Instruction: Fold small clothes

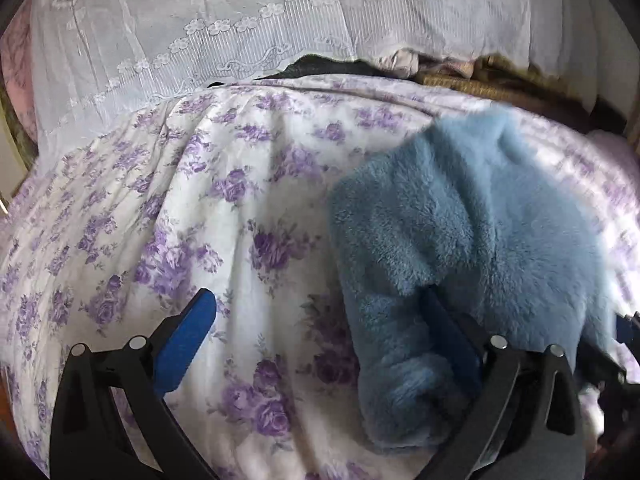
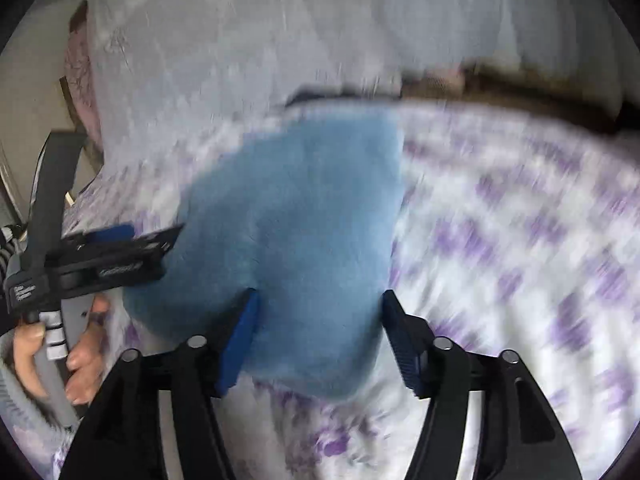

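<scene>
A fluffy light-blue garment (image 1: 460, 248) lies bunched on a white bedspread with purple flowers (image 1: 200, 220). My left gripper (image 1: 320, 312) is open wide; its right finger is partly buried under the garment's edge, its left finger (image 1: 188, 336) stands over bare bedspread. In the right wrist view the garment (image 2: 296, 216) fills the middle, blurred by motion. My right gripper (image 2: 318, 312) is open, its two fingers on either side of the garment's near end, not closed on it. The left gripper's body (image 2: 100, 256) and the hand holding it show at the left.
White lace-trimmed bedding (image 1: 240, 20) is piled along the far side of the bed. Dark and beige cloth (image 1: 460, 72) lies in the gap behind the bedspread. Bare bedspread (image 2: 520, 240) stretches to the right of the garment.
</scene>
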A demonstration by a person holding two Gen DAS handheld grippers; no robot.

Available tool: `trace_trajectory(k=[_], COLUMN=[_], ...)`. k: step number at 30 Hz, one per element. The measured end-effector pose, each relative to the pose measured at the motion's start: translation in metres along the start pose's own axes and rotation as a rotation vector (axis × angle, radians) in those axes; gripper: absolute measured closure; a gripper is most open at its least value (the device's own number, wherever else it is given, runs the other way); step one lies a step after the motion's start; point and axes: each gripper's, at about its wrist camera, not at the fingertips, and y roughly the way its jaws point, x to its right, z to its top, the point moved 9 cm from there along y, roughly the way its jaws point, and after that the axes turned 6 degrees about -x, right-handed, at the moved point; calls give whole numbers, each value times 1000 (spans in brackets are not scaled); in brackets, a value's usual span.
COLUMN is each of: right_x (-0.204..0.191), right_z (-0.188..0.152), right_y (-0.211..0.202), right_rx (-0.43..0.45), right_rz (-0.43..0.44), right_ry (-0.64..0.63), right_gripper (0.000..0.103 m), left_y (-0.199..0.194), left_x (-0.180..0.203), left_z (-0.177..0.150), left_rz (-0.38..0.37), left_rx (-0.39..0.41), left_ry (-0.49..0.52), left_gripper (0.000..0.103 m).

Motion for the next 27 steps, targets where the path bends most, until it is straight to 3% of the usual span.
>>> trace_trajectory(k=[3, 9, 14, 17, 23, 27], right_x=[10, 7, -4, -22, -38, -31], right_z=[0, 4, 20, 41, 80, 80], right_y=[6, -1, -42, -57, -37, 2], right_rx=[-32, 3, 163, 226, 219, 121], right_rz=[98, 45, -54, -67, -82, -88], right_ry=[77, 48, -19, -82, -99, -90], right_gripper=[24, 21, 22, 20, 20, 17], left_y=[-3, -8, -21, -26, -32, -24], left_x=[3, 3, 1, 1, -6, -4], left_z=[0, 2, 4, 7, 12, 13], left_rz=[38, 50, 51, 46, 35, 37], left_rx=[27, 58, 107, 124, 148, 132], left_ry=[30, 33, 20, 9, -21, -5], left_gripper=[4, 4, 4, 4, 4, 4])
